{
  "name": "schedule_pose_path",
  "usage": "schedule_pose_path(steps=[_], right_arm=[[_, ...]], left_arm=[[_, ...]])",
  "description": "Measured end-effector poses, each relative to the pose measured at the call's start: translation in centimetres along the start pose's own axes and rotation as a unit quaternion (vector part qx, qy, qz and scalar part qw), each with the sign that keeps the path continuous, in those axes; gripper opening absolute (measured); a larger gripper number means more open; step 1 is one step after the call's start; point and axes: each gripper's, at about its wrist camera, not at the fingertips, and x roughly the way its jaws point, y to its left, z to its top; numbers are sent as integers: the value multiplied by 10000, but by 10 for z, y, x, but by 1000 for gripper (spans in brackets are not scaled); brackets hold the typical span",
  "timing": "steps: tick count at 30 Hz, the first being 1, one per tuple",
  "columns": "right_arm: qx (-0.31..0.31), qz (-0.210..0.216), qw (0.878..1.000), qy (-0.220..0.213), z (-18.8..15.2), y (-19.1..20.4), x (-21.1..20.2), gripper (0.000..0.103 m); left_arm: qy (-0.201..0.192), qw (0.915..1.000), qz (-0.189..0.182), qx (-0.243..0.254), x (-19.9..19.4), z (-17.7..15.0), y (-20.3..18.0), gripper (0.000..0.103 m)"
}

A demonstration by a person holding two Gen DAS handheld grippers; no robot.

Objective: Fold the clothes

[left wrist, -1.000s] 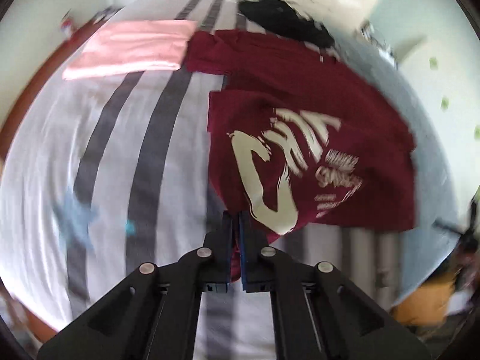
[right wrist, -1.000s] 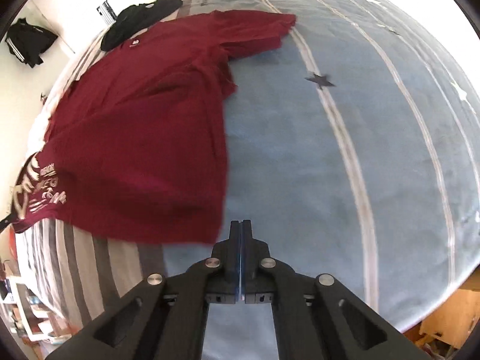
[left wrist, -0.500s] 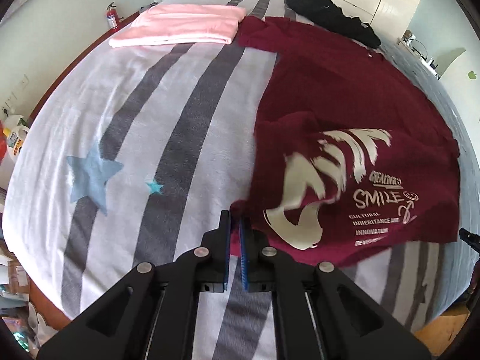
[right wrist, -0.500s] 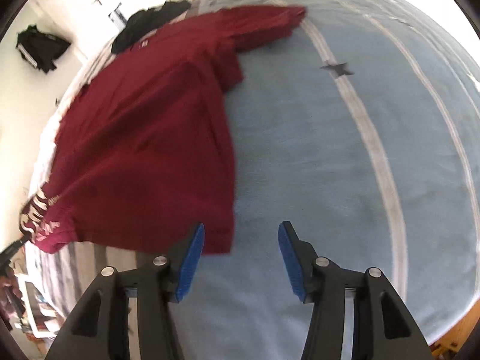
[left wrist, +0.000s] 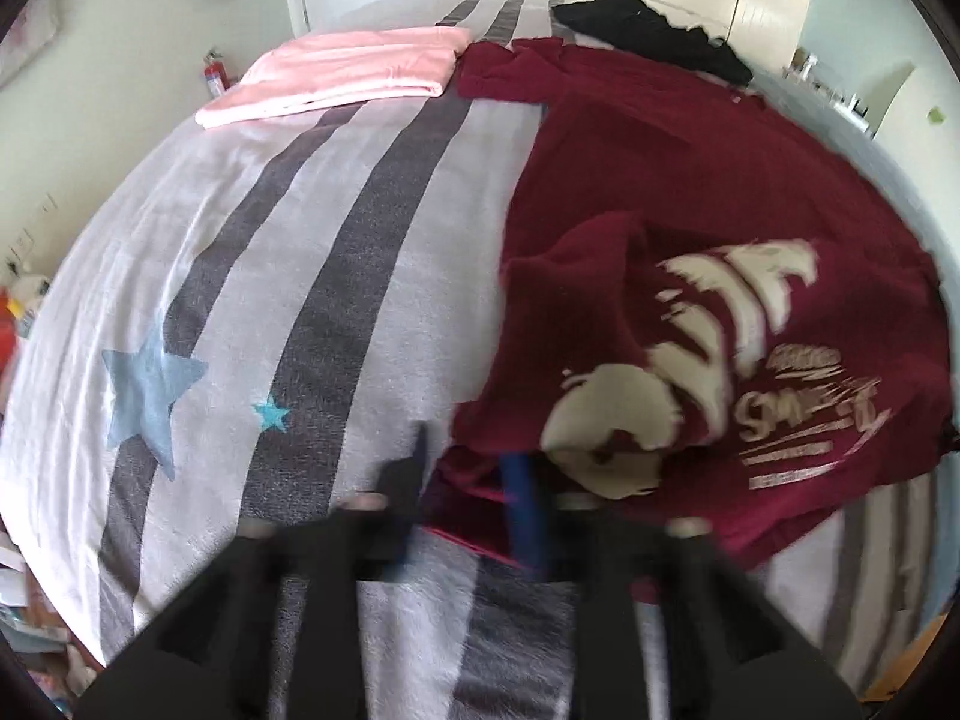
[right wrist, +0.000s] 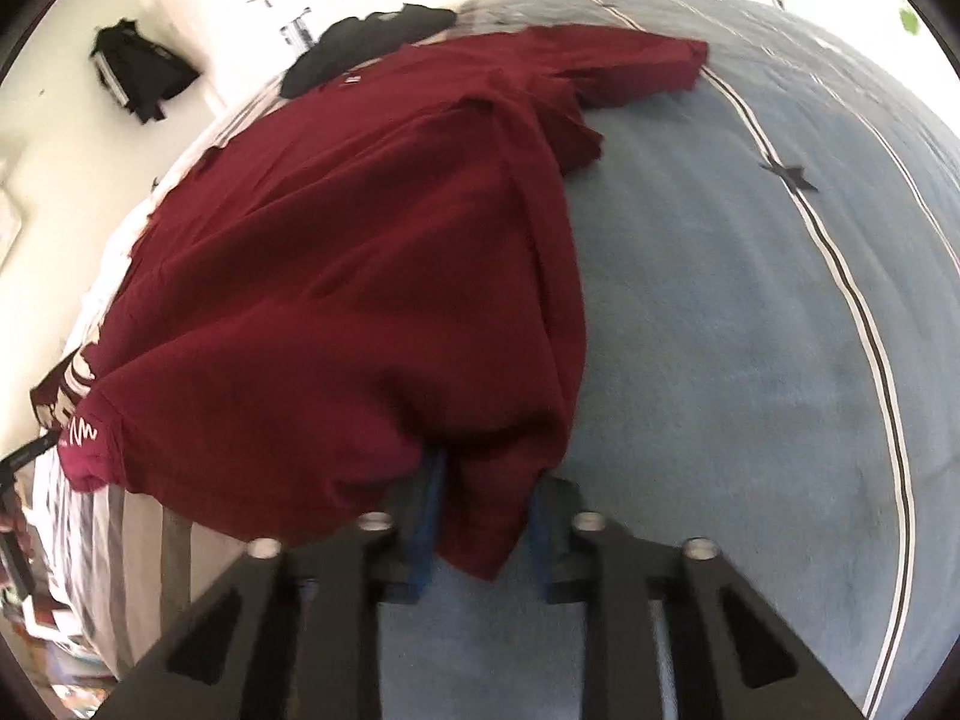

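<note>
Maroon T-shirt (left wrist: 708,192) spread across the bed, near hem rumpled

Dark red, with cream lettering (left wrist: 738,324) on the part turned up at the near left corner. Lies mostly flat, one sleeve reaching toward the far edge on each side. Bunched and lifted at both near corners, print creased and partly folded onto itself. Plain red side up over the rest of the cloth.

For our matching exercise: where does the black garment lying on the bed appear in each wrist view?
Left wrist view: black garment at top right, beyond the maroon T-shirt.
Right wrist view: black garment at top, left of centre, beyond the shirt's far end.
Shared landmark: the maroon T-shirt.
</note>
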Motion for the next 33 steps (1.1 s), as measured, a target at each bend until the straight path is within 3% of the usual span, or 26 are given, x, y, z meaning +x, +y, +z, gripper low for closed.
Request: schedule_pose_path(steps=[3, 6, 8, 9, 10, 13, 20, 28, 31, 33], right_arm=[[-168, -59, 9997, -138, -6, 5, -4, 6], [-268, -130, 9990, -328, -15, 6, -13, 5], [-285, -155, 9984, -471, -22, 5, -22, 5], [-276, -151, 9982, -519, -23, 6, -26, 5], [-299, -142, 9978, -580, -25, 5, -30, 5], [-444, -79, 9961, -761, -32, 2, -39, 5], [-705, 22, 9896, -1252, -36, 4, -39, 5], [-709, 325, 9786, -1903, -54, -8, -88, 5], [-578, 421, 9780, -1958, -63, -14, -118, 5], [-581, 453, 9785, -1929, -71, -16, -140, 5]], left_arm=[[-219, 9995, -113, -178, 7, -8, 4, 54], [-374, 9986, -318, -200, 9, -13, 7, 51], [-319, 9985, -441, 47, 10, -13, 4, 21], [-310, 9982, -487, 159, 10, -13, 2, 16], [-316, 9978, -545, 229, 8, -12, -1, 6], [-458, 9962, -680, 304, 2, -13, -5, 4], [-1298, 9858, -1053, 178, -25, -27, 8, 3], [-2008, 9721, -1208, -124, -98, -47, 17, 3], [-1929, 9726, -1276, -238, -127, -59, 16, 3], [-1696, 9774, -1254, -153, -138, -67, 12, 3]])
